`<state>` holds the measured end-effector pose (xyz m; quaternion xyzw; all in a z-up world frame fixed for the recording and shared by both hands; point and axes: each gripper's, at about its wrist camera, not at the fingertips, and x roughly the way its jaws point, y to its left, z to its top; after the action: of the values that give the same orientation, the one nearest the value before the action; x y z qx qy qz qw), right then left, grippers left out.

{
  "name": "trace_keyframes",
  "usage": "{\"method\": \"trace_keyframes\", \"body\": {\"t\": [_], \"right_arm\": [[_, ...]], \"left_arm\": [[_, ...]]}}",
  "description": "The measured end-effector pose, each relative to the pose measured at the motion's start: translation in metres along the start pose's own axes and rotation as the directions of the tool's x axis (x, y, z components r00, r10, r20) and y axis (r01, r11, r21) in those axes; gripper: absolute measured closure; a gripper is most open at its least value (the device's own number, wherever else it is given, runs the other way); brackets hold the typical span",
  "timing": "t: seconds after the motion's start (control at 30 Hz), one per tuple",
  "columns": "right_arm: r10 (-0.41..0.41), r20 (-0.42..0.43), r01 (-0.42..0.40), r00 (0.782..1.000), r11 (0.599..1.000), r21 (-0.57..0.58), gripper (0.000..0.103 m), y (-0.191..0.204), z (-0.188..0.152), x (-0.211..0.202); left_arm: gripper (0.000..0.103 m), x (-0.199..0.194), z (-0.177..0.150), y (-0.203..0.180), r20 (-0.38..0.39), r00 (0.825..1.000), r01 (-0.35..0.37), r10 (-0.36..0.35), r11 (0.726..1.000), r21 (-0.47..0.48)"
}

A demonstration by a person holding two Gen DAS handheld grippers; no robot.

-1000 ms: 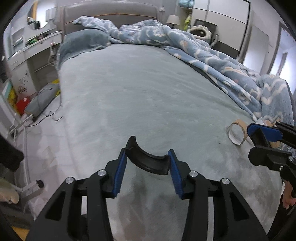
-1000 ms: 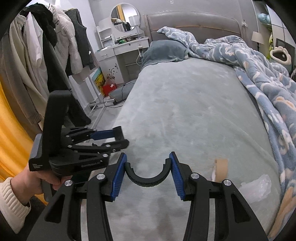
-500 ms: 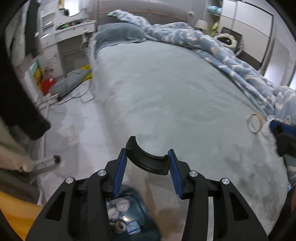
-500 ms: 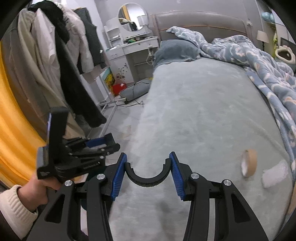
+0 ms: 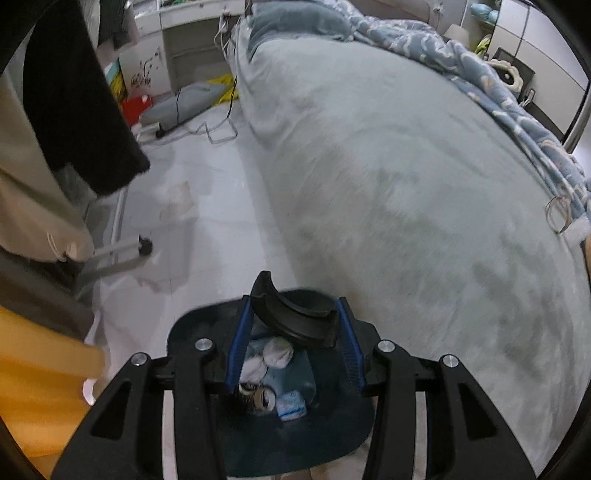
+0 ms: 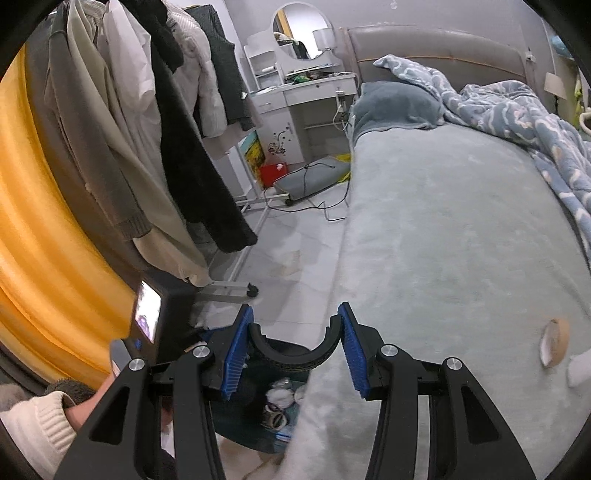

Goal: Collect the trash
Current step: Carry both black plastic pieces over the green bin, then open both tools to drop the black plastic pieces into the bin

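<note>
We are in a lived-in bedroom of a home. A wide bed (image 6: 461,229) with a grey-green plush cover fills the right of both frames, with a padded headboard (image 6: 436,48), a pillow (image 6: 395,105) and a rumpled blue patterned duvet (image 6: 517,110) at the upper right. At the upper middle stands a white dressing table (image 6: 295,96) with a round mirror (image 6: 301,33). Coats and jumpers hang on a rolling clothes rack (image 6: 155,122) at the left, beside a yellow curtain (image 6: 33,229).
</note>
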<state>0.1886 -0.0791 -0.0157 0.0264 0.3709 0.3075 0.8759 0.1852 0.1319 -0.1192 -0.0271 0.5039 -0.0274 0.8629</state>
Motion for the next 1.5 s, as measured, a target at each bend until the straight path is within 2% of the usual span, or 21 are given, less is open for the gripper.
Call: {"method": "trace_keyframes", "body": {"t": [0.23, 0.33, 0.5, 0.63, 0.73, 0.8, 0.93, 1.1, 1.17, 1.3, 1.5], "right_arm": [[0.041, -0.031, -0.041, 0.999, 0.999, -0.021, 0.055, 0.03, 0.004, 0.021], [0.058, -0.05, -0.059, 0.997, 0.998, -0.03, 0.055, 0.041, 0.004, 0.033], [0.059, -0.102, -0.064, 0.993, 0.997, -0.048, 0.055, 0.054, 0.0, 0.055], [0.055, -0.144, -0.063, 0.988, 0.997, -0.05, 0.055, 0.06, -0.003, 0.071], [0.052, -0.173, -0.062, 0.984, 0.997, -0.052, 0.055, 0.061, -0.009, 0.082], [0.048, -0.19, -0.059, 0.981, 0.997, -0.052, 0.055, 0.061, -0.011, 0.089], [0.042, -0.226, -0.053, 0.973, 0.998, -0.044, 0.055, 0.061, -0.019, 0.104], [0.032, -0.28, -0.042, 0.96, 0.999, -0.03, 0.055, 0.059, -0.032, 0.128], [0.018, -0.307, -0.029, 0.951, 0.999, -0.032, 0.055, 0.059, -0.039, 0.139], [-0.005, -0.355, -0.015, 0.935, 0.999, -0.052, 0.055, 0.06, -0.053, 0.157], [-0.02, -0.428, -0.009, 0.903, 0.998, -0.065, 0.055, 0.06, -0.077, 0.183]], "left_arm": [[0.055, 0.032, -0.024, 0.023, -0.142, 0.99, -0.001, -0.005, 0.999, -0.046], [0.055, 0.047, -0.036, 0.037, -0.209, 0.978, 0.004, -0.022, 0.996, -0.085], [0.055, 0.068, -0.055, 0.056, -0.311, 0.947, 0.034, -0.083, 0.987, -0.159], [0.052, 0.078, -0.064, 0.059, -0.37, 0.925, 0.026, -0.084, 0.987, -0.16], [0.042, 0.078, -0.069, 0.058, -0.389, 0.917, 0.03, -0.084, 0.989, -0.144], [0.033, 0.076, -0.071, 0.061, -0.391, 0.917, 0.029, -0.079, 0.991, -0.133], [0.029, 0.068, -0.073, 0.069, -0.384, 0.921, 0.024, -0.072, 0.991, -0.13], [0.029, 0.052, -0.072, 0.089, -0.338, 0.94, 0.002, -0.053, 0.989, -0.15], [0.029, 0.041, -0.069, 0.095, -0.293, 0.955, -0.012, -0.034, 0.988, -0.152], [0.037, 0.024, -0.062, 0.106, -0.218, 0.976, -0.016, -0.019, 0.987, -0.158], [0.047, 0.001, -0.051, 0.123, -0.13, 0.991, -0.034, 0.008, 0.979, -0.202]]}}
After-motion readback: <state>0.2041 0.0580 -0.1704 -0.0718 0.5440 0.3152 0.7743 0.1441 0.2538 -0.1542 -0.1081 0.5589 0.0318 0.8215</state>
